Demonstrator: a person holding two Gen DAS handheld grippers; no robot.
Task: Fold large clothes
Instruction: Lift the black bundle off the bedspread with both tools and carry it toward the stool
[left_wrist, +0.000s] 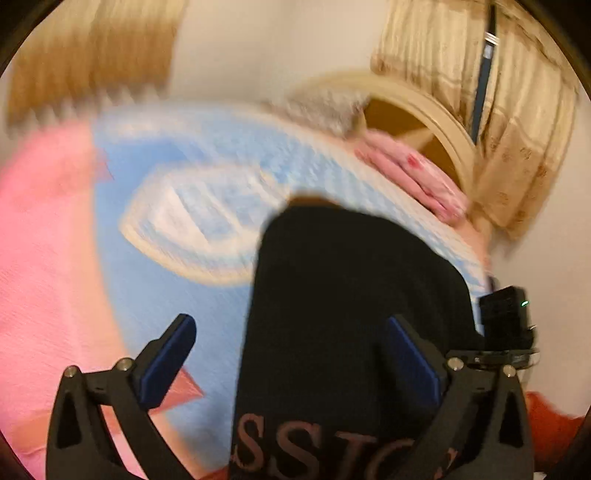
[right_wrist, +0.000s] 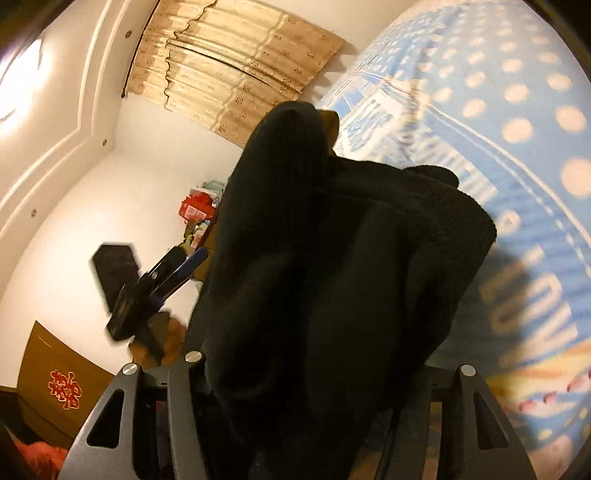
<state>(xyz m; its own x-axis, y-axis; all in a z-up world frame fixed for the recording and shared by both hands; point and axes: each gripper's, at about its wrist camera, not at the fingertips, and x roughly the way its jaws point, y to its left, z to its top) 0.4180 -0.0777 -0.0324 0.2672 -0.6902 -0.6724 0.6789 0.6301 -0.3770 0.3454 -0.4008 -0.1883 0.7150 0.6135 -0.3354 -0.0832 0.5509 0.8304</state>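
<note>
Between the wide-apart left tongs (left_wrist: 291, 354) a black sweater (left_wrist: 351, 295) hangs, soft, limp; right tongs (right_wrist: 314, 387) buried, state unclear. Grip a hem edge.

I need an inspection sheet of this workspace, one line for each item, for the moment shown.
Surface: blue bedcover with dots and lettering.
Job's things: black garment with reddish letters, lying between the open fingers of the left gripper; it bunches over the right gripper.
Clutter: pink cloth; folded pink fabric.
Grippers: left open; right hidden by fabric, state unclear.
Cables: nothing seen.
Surroundings: beige curtains, white wall.
</note>
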